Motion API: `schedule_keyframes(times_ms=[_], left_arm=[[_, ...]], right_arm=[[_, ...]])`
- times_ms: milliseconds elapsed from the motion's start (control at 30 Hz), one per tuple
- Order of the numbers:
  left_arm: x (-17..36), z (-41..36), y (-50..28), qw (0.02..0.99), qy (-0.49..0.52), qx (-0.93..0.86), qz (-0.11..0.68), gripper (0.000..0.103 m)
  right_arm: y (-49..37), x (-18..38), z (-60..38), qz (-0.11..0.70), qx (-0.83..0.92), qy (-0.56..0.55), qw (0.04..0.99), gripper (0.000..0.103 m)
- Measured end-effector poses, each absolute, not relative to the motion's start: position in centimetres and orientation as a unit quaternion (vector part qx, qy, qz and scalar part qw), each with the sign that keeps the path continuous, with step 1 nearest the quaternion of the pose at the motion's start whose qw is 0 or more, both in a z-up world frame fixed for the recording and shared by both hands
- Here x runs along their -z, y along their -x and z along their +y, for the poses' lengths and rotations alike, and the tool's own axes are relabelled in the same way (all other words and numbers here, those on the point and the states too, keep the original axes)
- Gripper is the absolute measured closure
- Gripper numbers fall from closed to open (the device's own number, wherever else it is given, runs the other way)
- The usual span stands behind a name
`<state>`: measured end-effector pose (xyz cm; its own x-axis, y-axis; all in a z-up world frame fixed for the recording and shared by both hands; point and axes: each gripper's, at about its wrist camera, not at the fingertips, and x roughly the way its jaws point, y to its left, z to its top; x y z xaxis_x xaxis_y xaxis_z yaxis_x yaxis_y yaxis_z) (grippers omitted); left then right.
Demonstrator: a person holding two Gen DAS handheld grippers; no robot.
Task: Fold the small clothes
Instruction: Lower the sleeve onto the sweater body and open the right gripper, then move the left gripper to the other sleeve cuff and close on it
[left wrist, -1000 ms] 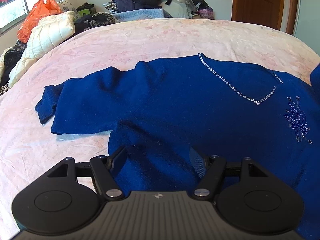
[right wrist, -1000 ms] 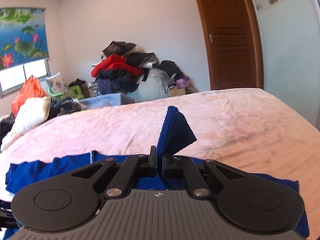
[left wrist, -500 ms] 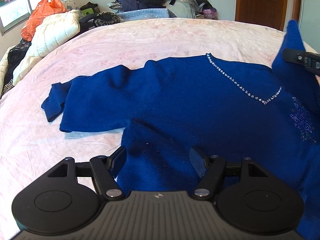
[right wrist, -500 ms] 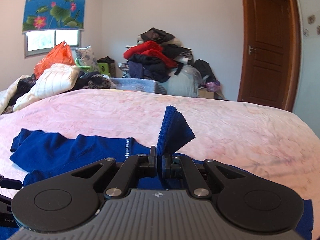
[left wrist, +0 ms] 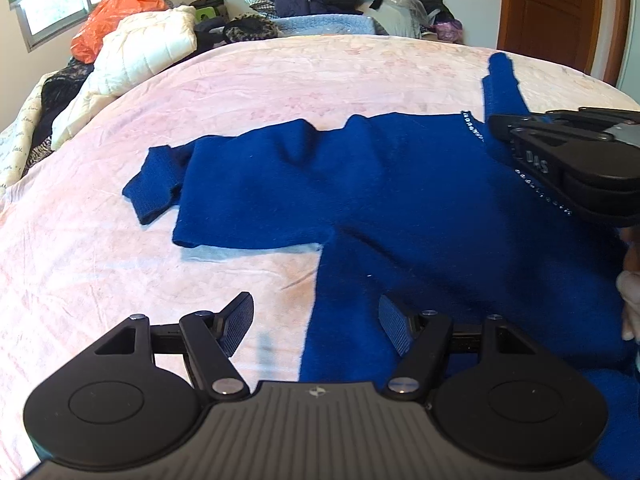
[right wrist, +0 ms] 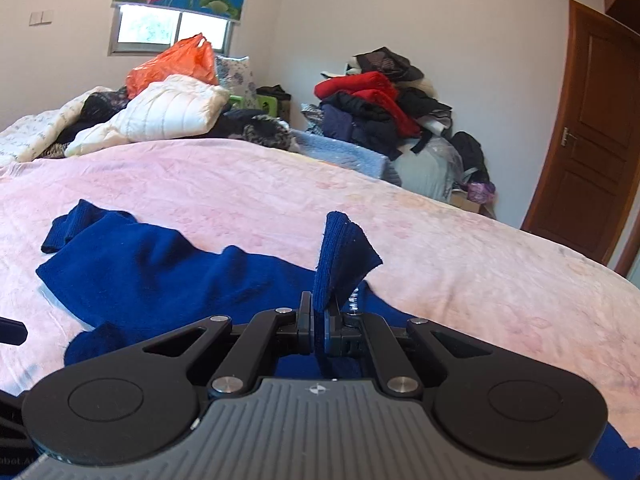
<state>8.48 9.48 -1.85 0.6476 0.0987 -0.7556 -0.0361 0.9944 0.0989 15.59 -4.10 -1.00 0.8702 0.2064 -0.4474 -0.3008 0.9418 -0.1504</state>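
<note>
A royal-blue sweater (left wrist: 400,200) with a rhinestone neckline (left wrist: 472,128) lies spread on the pink bedspread (left wrist: 120,272). Its left sleeve (left wrist: 160,184) stretches out with the cuff curled. My left gripper (left wrist: 316,322) hovers low over the sweater's lower left edge, jaws open, nothing between the pads. My right gripper (right wrist: 319,330) is shut on the other sleeve's cuff (right wrist: 340,256), which sticks up from its jaws. In the left wrist view the right gripper (left wrist: 496,124) reaches in from the right above the neckline, the cuff (left wrist: 500,84) standing above it.
A white quilted jacket (left wrist: 136,64) and an orange plastic bag (left wrist: 116,12) sit at the bed's far left. A heap of clothes (right wrist: 380,108) rises behind the bed, and a brown door (right wrist: 596,140) stands at the right. A hand (left wrist: 630,280) shows at the right edge.
My right gripper carried the pinched cuff leftward over the sweater and now reaches above the neckline. The left gripper shifted slightly left along the sweater's lower edge, still open.
</note>
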Motion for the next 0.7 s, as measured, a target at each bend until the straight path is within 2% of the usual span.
schedule_keyframes(times_ms=[267, 400, 433, 533, 600, 700], left_arm=[[2.1, 10.8, -8.4, 0.902, -0.033, -0.054, 0.426, 0.034], [2.2, 11.2, -8.3, 0.901, -0.031, -0.056, 0.429, 0.034], [2.2, 11.2, -8.2, 0.901, -0.031, -0.055, 0.429, 0.034], [2.3, 11.8, -8.2, 0.901, -0.028, -0.061, 0.43, 0.034], [2.3, 12.2, -8.2, 0.899, -0.023, -0.067, 0.432, 0.034], [2.2, 13.0, -8.1, 0.9, -0.009, -0.072, 0.43, 0.034]], right_arm=[[-16.8, 1.8, -0.5, 0.236, -0.174, 0.117, 0.949, 0.094], [-18.2, 3.3, 0.3, 0.29, -0.21, 0.101, 0.928, 0.079], [-18.4, 3.6, 0.1, 0.308, -0.223, 0.083, 0.921, 0.071], [-17.6, 2.9, -1.7, 0.304, -0.252, 0.003, 0.919, 0.07], [-17.4, 2.3, -3.2, 0.31, -0.258, -0.054, 0.913, 0.064], [-18.0, 2.7, -4.1, 0.339, -0.267, -0.091, 0.897, 0.066]])
